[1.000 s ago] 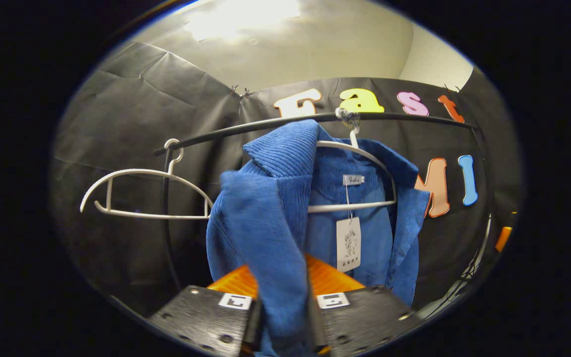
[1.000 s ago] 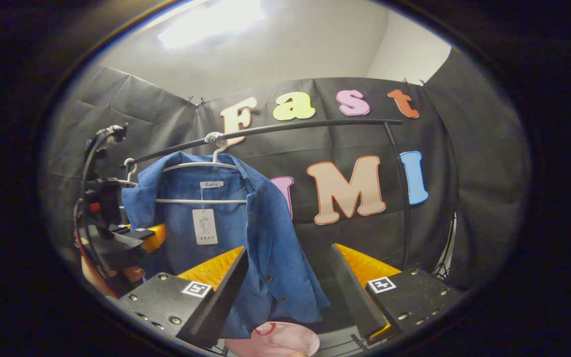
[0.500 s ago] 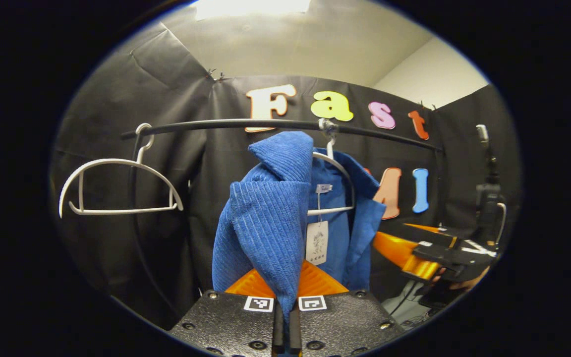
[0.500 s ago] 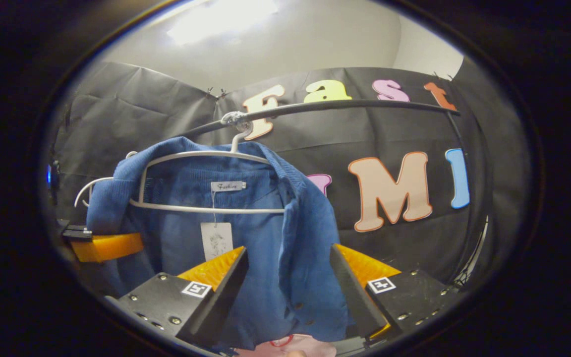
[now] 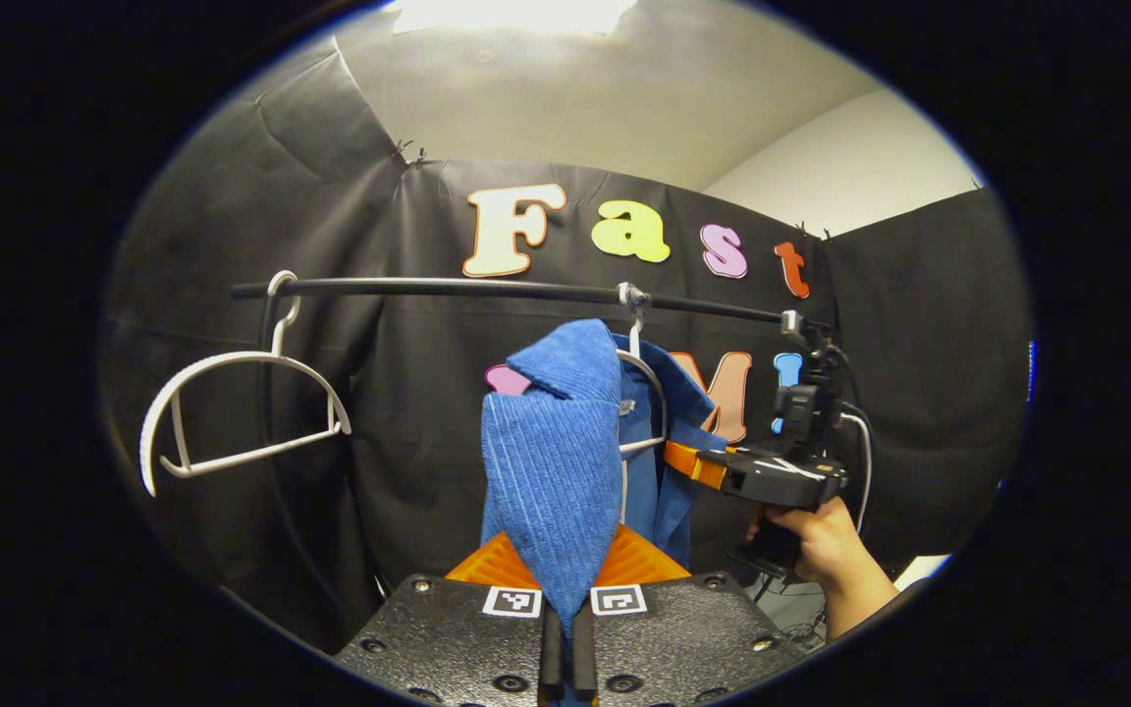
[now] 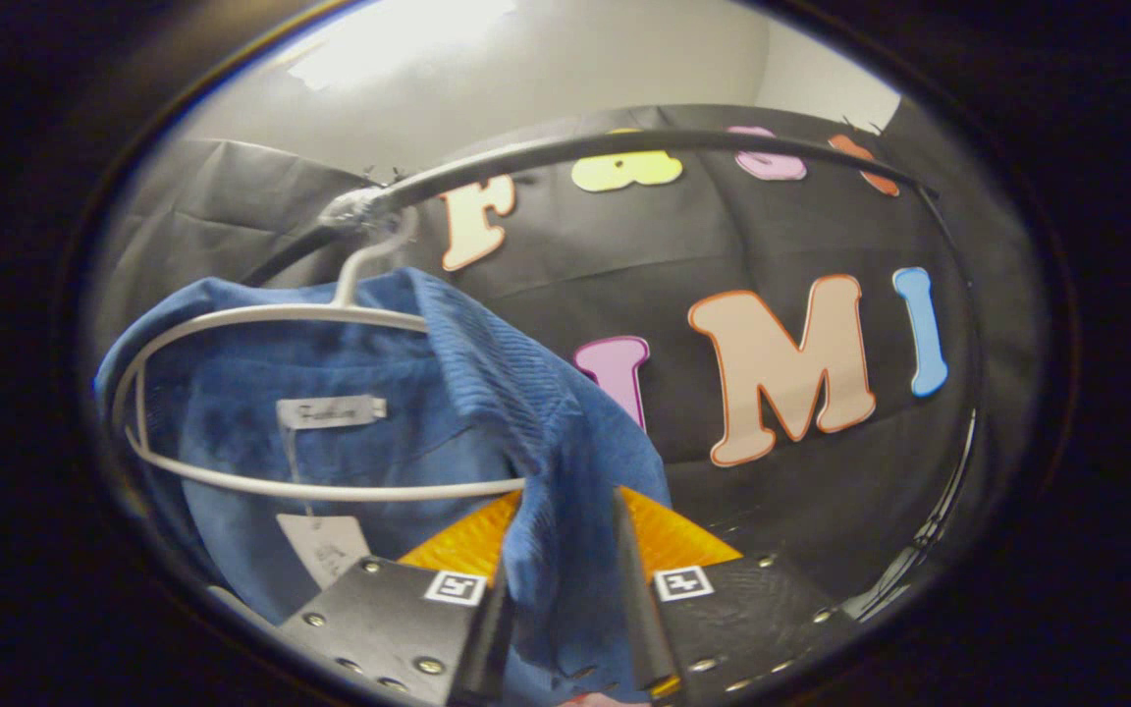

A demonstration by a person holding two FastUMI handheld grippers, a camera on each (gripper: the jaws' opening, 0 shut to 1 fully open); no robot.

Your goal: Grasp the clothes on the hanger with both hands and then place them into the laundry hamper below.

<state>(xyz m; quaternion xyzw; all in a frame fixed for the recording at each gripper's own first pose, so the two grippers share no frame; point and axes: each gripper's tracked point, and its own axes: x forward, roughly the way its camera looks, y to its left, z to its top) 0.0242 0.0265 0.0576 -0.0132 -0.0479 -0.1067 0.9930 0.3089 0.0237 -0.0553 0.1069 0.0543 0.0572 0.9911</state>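
I see the blue corduroy shirt (image 5: pixel 556 471) hanging on its white hanger (image 6: pixel 261 393) from the black rail (image 5: pixel 487 289), with open rail between it and an empty white hanger (image 5: pixel 232 412) at the far end; my left gripper (image 5: pixel 565 628) is clamped tight on the shirt's front edge; my right gripper (image 6: pixel 565 609) pinches the opposite front edge, a hand (image 5: pixel 821 550) holding it level beside the hanger.

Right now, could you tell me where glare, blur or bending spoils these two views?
Left gripper view: ceiling light blown out at the top, rail nearly straight, blue shirt sharp. Right gripper view: ceiling glare upper left, rail strongly bowed and soft, shirt slightly blurred.
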